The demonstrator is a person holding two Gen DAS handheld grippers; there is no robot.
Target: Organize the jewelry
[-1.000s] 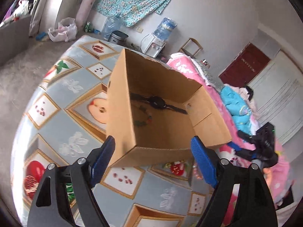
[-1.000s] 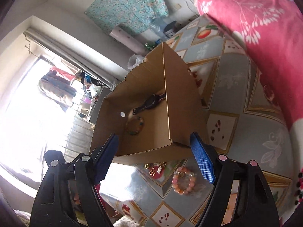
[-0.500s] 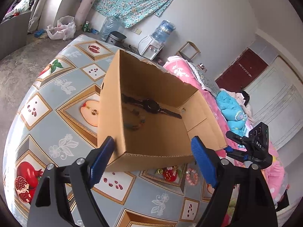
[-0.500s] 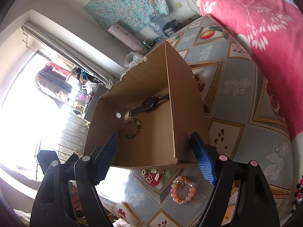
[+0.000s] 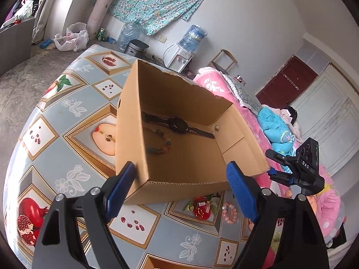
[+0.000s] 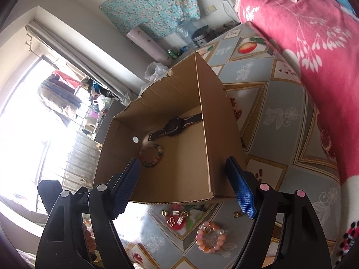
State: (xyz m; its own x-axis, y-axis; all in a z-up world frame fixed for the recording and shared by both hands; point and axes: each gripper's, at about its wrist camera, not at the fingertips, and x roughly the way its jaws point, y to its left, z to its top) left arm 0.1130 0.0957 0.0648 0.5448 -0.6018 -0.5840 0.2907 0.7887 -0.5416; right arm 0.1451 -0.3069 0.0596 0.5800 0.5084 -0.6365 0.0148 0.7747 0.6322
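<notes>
An open cardboard box (image 5: pixel 128 134) stands on the fruit-patterned table (image 5: pixel 67 179). A black watch (image 5: pixel 177 124) and a multicoloured bead bracelet (image 5: pixel 160 142) lie on its floor. On the table in front of the box lie small gold charms (image 5: pixel 202 206) and a pink bead bracelet (image 5: pixel 229 213). My left gripper (image 5: pixel 180 179) is open just short of the box's near wall, holding nothing. The right wrist view shows the same box (image 6: pixel 219 134), watch (image 6: pixel 177 126), bead bracelet (image 6: pixel 150 154), charms (image 6: pixel 176 217) and pink bracelet (image 6: pixel 209 238). My right gripper (image 6: pixel 184 170) is open and empty.
A pink flowered blanket (image 6: pixel 314 44) borders the table (image 6: pixel 280 134) on the right. A small gold piece (image 6: pixel 237 214) lies by the right finger. The right gripper's body (image 5: pixel 298 170) and the hand holding it show at the left view's right edge. Floor clutter lies beyond the table's far end.
Both views have drawn back a little from the box, so the charms and the pink bracelet in front of it show more fully. Box and jewelry lie unmoved; both grippers stay open.
</notes>
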